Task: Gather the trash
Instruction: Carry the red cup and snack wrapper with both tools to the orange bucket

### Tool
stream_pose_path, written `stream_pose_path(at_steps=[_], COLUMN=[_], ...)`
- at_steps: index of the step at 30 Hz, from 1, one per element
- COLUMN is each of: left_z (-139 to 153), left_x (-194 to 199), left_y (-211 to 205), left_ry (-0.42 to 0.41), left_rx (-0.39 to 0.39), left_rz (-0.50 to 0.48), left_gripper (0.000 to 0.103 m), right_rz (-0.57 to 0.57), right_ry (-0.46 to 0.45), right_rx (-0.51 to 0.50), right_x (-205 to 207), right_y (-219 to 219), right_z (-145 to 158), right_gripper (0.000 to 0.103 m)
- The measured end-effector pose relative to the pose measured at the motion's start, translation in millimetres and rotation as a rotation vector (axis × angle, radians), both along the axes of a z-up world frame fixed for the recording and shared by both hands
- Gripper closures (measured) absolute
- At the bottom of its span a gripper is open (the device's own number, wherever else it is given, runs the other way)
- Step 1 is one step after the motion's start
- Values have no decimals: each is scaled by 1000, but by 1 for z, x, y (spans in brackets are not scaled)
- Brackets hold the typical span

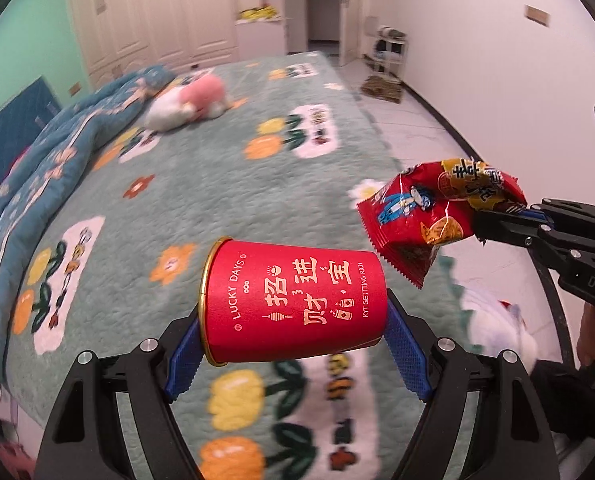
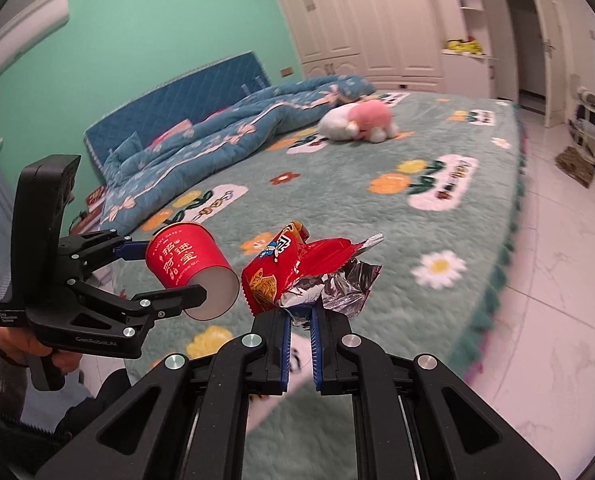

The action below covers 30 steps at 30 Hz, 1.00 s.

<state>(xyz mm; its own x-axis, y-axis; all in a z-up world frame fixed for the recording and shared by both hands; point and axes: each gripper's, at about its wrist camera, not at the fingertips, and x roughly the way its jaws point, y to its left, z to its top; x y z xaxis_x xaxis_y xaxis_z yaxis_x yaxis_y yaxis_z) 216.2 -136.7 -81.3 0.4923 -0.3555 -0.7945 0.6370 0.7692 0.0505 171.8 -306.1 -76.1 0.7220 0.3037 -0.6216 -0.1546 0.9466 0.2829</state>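
My left gripper [image 1: 293, 336] is shut on a red paper cup [image 1: 295, 300] with gold lettering, held sideways above the bed, its open mouth to the right. The cup also shows in the right wrist view [image 2: 189, 268], held by the left gripper [image 2: 169, 272]. My right gripper [image 2: 300, 316] is shut on a crumpled red snack wrapper [image 2: 297, 272] with a silver inside. In the left wrist view the wrapper [image 1: 429, 216] hangs just right of and above the cup, pinched by the right gripper [image 1: 481, 226].
A bed with a green flowered cover [image 2: 377, 216] lies below both grippers. A blue quilt [image 2: 233, 136] and a pink and white plush toy [image 2: 361, 120] lie further back. White tiled floor [image 2: 557, 280] is to the right. Wardrobes and an open doorway stand beyond.
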Motion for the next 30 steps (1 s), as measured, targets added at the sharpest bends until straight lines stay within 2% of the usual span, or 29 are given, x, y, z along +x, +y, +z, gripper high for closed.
stream_pose_path(at_steps=[5,12,19,23,30], left_z=[2,-3,-16,-28,-65], left_x=[-29,-77,-125,-148,-166], left_y=[-47,-130,-202,-235,-287], left_ry=[-15,-17,-8,10,73], left_rx=[10,19,43,60,110], left_rz=[-117,-326,-511,-599,-690], left_gripper=[23,23,23,23,23], right_rz=[-107,-321,-524,-649,-756], right_ry=[-12,-23,4,66,194], right_rx=[13,27,31,29,66], right_x=[-56,-144,-226,-272,-313], right_y=[-41,-111,-170,-205,-250], right_z=[2,-1,-14,-35,-91], right_gripper=[94,94,94,94,94])
